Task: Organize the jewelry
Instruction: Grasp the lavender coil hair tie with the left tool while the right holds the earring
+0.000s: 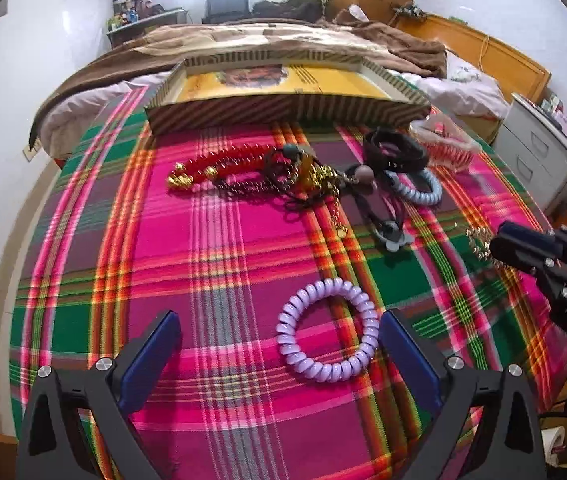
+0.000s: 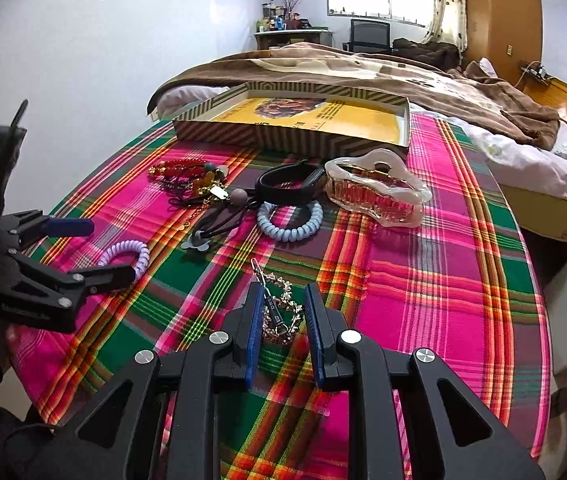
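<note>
1. A round table (image 1: 83,280) is covered with a woven plaid cloth (image 2: 423,280) in pink, green and orange.
2. The left gripper (image 1: 279,340) sits low at the table's near edge with its blue-padded fingers spread wide. A glossy lilac coil tie (image 1: 327,330), ring-shaped and ridged like a phone cord, lies flat between them, close to the right finger; contact cannot be told.
3. The right gripper (image 2: 283,316) is at the near right of the table, its fingers narrowed on either side of a gold chain (image 2: 283,312) of small knobbly links with a silver clasp. A gap shows beside the chain, so they are not yet pressed on it.
4. Toward the table's middle lies a tangle: red beads (image 1: 219,162), small gold beads, dark cords, and a grey flower-shaped piece (image 2: 195,242).
5. Just right of the tangle lie a pale blue coil tie (image 2: 289,222) and a black oval band (image 2: 289,184).
6. A translucent, cream-edged claw clip (image 2: 375,190) sits toward the far right.
7. At the far edge stands a shallow cardboard box (image 2: 295,140) with striped walls and a yellow printed floor.
</note>
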`<state>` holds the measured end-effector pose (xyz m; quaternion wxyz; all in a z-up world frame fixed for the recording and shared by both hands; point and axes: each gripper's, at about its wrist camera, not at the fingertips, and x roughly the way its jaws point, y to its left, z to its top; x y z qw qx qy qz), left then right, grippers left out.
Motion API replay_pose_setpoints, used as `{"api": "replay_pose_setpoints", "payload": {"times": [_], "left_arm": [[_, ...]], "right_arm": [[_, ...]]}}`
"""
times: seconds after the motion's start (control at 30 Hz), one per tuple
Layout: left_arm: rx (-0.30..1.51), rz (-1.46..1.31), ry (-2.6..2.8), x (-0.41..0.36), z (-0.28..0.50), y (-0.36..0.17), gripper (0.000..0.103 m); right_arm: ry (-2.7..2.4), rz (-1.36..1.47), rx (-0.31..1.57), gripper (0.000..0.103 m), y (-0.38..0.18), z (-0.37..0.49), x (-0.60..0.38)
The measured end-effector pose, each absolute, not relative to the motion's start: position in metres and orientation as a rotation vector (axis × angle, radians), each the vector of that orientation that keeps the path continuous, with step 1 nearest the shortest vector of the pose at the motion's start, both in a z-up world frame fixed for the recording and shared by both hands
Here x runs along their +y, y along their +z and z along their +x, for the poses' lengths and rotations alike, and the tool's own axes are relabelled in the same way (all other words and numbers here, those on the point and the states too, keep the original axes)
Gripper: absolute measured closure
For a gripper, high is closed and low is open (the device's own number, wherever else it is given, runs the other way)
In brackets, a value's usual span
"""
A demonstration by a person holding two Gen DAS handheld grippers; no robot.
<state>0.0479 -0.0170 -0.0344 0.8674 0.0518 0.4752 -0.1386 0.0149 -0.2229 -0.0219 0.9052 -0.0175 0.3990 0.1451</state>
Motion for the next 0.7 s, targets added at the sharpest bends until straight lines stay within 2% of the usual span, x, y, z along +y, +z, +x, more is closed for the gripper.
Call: {"api": "replay_pose_setpoints", "payload": {"times": [0.1, 0.17, 0.27, 0.4, 0.47, 0.53, 0.7], "left_arm": [[0.985, 0.115, -0.288, -0.019, 0.048, -0.035, 0.006], [0.98, 0.125, -0.284, -0.019, 0.048, -0.034, 0.013], [0.969, 0.143, -0.276, -0.02, 0.052, -0.032, 0.028], [0.961, 0.14, -0.266, -0.019, 0.056, -0.029, 0.053], [0.962, 0.134, -0.267, -0.017, 0.059, -0.028, 0.058], [0.961, 0.118, -0.269, -0.015, 0.061, -0.027, 0.066], [0.957, 0.073, -0.286, -0.007, 0.067, -0.023, 0.072]], "right_arm": [[0.3, -0.027, 0.822, 0.082, -0.021, 0.015, -0.223], [0.298, -0.025, 0.822, 0.082, -0.02, 0.017, -0.223], [0.293, -0.021, 0.818, 0.082, -0.018, 0.019, -0.224], [0.284, -0.013, 0.82, 0.082, -0.016, 0.022, -0.225], [0.282, -0.014, 0.821, 0.082, -0.015, 0.024, -0.225], [0.276, -0.015, 0.821, 0.082, -0.015, 0.025, -0.225], [0.267, -0.011, 0.815, 0.082, -0.01, 0.029, -0.225]]}}
